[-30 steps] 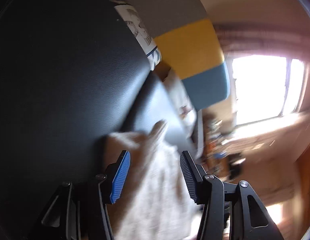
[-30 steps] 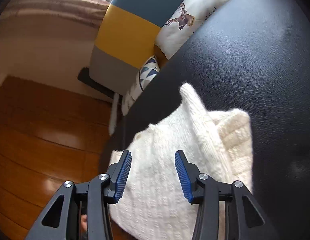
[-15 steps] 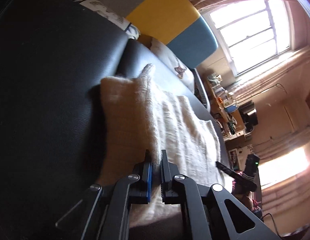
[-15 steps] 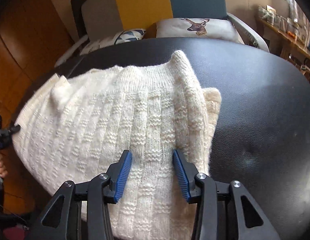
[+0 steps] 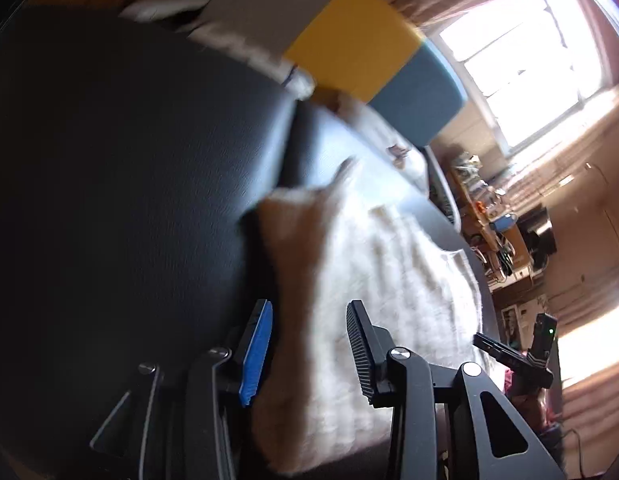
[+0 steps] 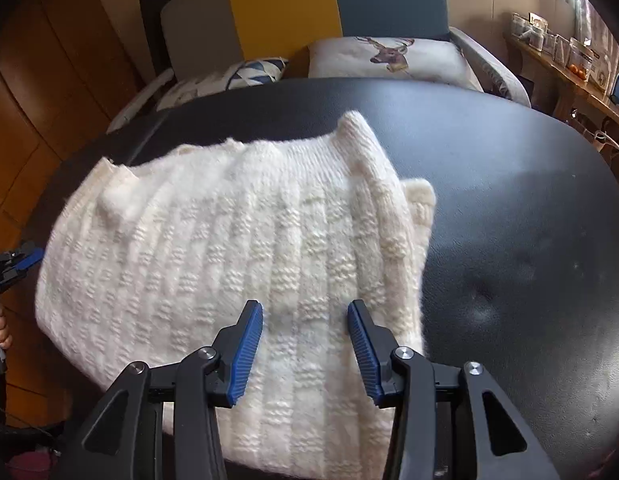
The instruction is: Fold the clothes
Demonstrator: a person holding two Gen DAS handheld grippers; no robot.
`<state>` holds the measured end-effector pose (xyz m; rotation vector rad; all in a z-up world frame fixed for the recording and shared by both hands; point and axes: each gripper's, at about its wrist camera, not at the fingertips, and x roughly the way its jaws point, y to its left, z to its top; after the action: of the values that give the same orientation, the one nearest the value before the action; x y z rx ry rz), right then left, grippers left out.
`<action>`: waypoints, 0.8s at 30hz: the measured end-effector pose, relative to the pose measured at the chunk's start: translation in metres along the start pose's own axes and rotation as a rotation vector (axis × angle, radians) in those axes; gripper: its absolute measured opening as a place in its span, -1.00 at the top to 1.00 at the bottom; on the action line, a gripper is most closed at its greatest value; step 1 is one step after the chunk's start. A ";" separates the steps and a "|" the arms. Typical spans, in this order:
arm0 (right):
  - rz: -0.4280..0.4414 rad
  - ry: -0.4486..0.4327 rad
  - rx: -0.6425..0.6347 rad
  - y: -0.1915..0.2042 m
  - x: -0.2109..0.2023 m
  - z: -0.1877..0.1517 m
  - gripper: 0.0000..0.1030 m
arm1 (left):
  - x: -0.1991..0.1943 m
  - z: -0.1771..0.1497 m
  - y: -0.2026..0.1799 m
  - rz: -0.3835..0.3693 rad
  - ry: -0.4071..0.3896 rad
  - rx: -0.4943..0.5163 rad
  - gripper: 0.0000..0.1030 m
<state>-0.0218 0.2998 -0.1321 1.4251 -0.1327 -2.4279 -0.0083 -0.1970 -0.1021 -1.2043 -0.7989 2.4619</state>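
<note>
On black table (image 6: 529,240) | folded cream knit sweater (image 6: 229,248), ribbed | left claw (image 5: 309,344) spread | right claw (image 6: 305,344) spread

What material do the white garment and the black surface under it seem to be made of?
The white garment looks like a thick knit, perhaps wool or acrylic: rows of stitches in a raised block pattern and a fuzzy edge show. The black surface looks like leather or imitation leather: it has a fine grain, a soft sheen and small dimples.
</note>
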 end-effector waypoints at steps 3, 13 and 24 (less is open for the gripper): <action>0.073 -0.028 0.001 0.012 0.003 0.015 0.11 | 0.013 0.019 -0.036 -0.027 0.015 0.146 -0.01; 0.066 0.041 -0.163 0.054 0.049 0.070 0.09 | 0.145 0.053 -0.101 0.019 0.300 0.317 -0.03; 0.033 0.109 -0.121 0.050 0.107 0.085 0.04 | 0.158 0.027 -0.089 0.067 0.215 0.280 0.88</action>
<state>-0.1317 0.2114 -0.1669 1.4842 0.0158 -2.2840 -0.1250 -0.0595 -0.1360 -1.3734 -0.3480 2.3445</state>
